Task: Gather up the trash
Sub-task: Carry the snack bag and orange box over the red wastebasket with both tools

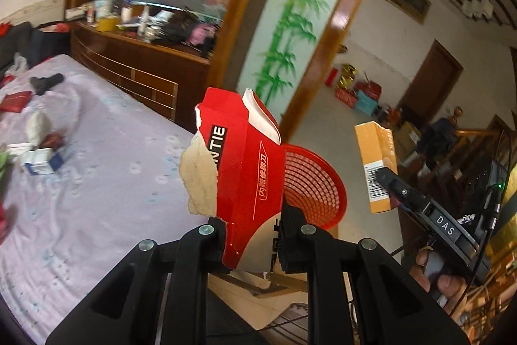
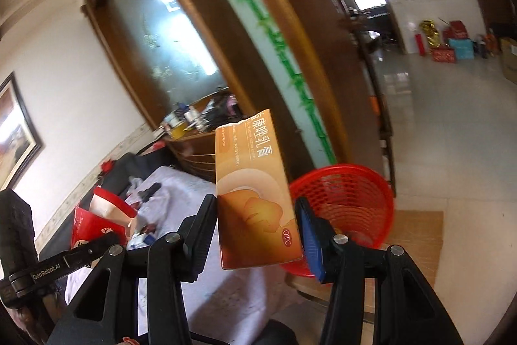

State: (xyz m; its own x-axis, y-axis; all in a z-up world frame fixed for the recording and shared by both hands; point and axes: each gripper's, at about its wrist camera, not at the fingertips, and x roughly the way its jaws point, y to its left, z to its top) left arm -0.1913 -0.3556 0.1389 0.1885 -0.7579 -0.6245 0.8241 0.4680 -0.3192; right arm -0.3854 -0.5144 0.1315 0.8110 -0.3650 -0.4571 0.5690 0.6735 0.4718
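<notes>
Nearest the left wrist camera, the left tool is clamped tight on a torn red carton, a flattened piece of glossy card whose ripped edge bares fuzzy pale pulp; it is pinched at its lower end so the bulk stands up clear of the fingers, probably ready to tip away. The right tool holds its jaws partly apart, pressed on the two faces of an orange medicine box, a smooth, stiff, rectangular pack gripped near its bottom and leaning slightly. Just beyond both loads sits the red plastic basket, round and latticed with open mesh, seemingly resting on a pale stool at the edge of the bed, apparently the bin for this trash; both items hover short of its rim, not yet over it. Farther left lies the bed with its wrinkled lilac sheet, where small blue-and-white boxes and other scraps await collection. Behind stands a dark wooden dresser crowded with bottles.
</notes>
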